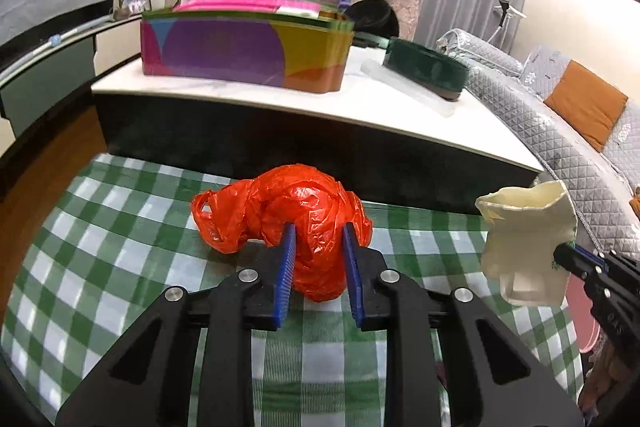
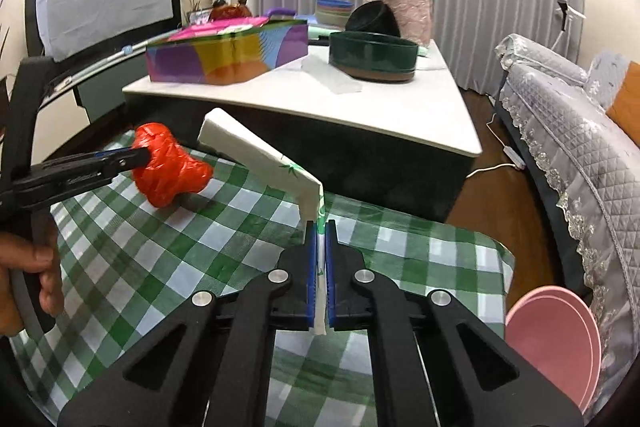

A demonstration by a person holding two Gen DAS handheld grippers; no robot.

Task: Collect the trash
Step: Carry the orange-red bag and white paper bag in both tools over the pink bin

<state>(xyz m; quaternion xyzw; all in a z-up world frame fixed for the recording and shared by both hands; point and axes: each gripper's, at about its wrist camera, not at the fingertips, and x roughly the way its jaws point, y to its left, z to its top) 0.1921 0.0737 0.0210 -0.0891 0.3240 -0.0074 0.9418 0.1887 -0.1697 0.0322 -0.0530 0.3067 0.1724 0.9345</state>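
Left wrist: my left gripper (image 1: 319, 241) is clamped on the red bag (image 1: 296, 223), near the checked cloth's (image 1: 120, 227) far edge. I'd lift straight, keeping squeeze.

Right wrist: right gripper (image 2: 319, 255) pinches the flattened carton (image 2: 264, 159) clear of the cloth. Count: one bag, one carton.

bag (image 1: 304, 223): glossy crinkled red plastic | carton (image 2: 260, 155): matt white paper | tablecloth (image 1: 120, 227): checked woven cloth

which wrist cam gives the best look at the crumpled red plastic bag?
Left wrist: the red plastic bag sits centred and close between the left gripper pads. Right wrist shows it smaller, side-on, partly behind the fingers.
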